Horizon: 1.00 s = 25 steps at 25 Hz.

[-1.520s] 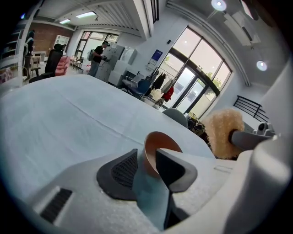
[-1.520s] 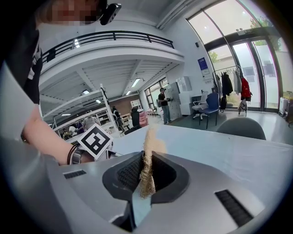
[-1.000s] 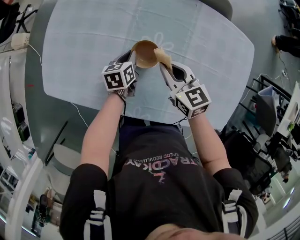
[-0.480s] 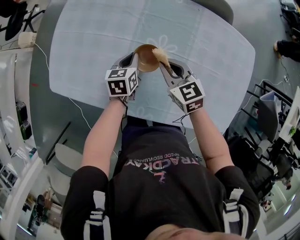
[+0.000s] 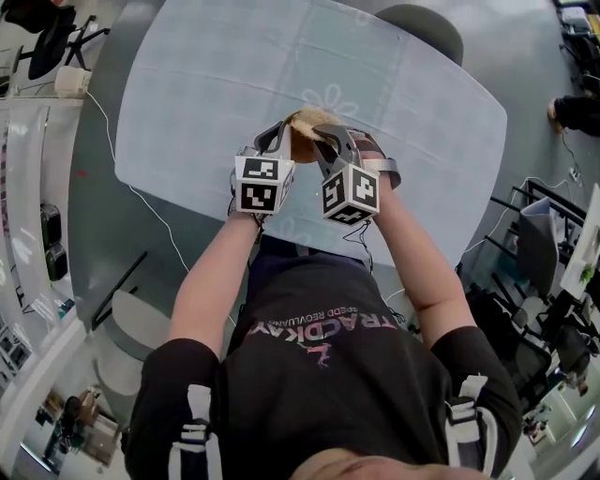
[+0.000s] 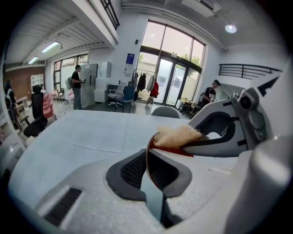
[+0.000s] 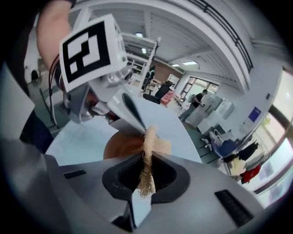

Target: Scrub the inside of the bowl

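**Left tool** (image 6: pixel 149 176): jaws clamped on the thin rim of the brown bowl (image 6: pixel 170 150), having just been closing with that rim between them.

**Right tool** (image 7: pixel 145 177): jaws together on a tan fibrous scrubbing pad (image 7: pixel 158 146), whose free end lies inside the bowl against its wall.

**Bowl:** held tilted between the two tools, mouth turned toward the right tool, over the near part of the surface (image 5: pixel 206 84). It appears to hang clear of the cloth.

**Step in hand, as judged:** scrubbing the inner wall.
- The left tool should grip the rim firmly without wringing it, since one thin edge takes all the push.
- The pad should sweep round the wall and down to the bottom under moderate pressure — the bowl being rolled to bring fresh areas under it.
- A hard shove could lever the bowl out of the grip or drag the pad from its jaws.

**Surface:** rounded, under a pale blue-grey cloth with a faint flower print.

**Room:** a grey chair (image 5: pixel 427 23) at the far side, a cable (image 5: pixel 141 202) trailing over the floor, tall glass doors (image 6: pixel 170 80), a clothes rack (image 6: pixel 145 83) — and people standing well away.
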Tool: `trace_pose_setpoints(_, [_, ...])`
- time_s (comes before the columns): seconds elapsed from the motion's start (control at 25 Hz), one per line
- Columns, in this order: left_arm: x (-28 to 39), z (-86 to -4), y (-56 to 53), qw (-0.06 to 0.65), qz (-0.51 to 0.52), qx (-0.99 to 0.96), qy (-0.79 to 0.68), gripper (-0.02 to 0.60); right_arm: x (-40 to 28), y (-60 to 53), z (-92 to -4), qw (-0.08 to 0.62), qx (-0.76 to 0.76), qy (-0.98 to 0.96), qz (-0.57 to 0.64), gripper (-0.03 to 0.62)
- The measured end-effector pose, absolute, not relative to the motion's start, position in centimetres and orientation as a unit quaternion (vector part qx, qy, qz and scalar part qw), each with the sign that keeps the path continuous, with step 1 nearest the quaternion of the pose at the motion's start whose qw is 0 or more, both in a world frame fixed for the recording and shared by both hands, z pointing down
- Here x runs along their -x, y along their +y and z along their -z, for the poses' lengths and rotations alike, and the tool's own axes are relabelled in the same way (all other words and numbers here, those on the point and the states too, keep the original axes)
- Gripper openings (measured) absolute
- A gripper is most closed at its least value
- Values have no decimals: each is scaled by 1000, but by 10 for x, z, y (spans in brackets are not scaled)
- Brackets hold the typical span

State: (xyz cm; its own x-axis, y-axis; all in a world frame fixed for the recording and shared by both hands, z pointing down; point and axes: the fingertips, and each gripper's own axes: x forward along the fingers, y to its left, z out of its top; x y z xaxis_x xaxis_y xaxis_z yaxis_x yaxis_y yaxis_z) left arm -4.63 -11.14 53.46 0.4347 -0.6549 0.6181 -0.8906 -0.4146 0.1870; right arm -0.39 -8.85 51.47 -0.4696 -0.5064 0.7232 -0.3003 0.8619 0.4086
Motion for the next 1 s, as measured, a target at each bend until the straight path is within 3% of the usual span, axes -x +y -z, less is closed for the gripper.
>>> trace_pose_setpoints(0.28, [38,-516,-101,150,-287,-826,-462,29,3,-89,-527,531,-203,-797,202,32])
trace_pose_setpoints(1.0, [50,-496,-98,184,-225,-814,-503,38,-12,-64,-552,557,-228,-797,54,32])
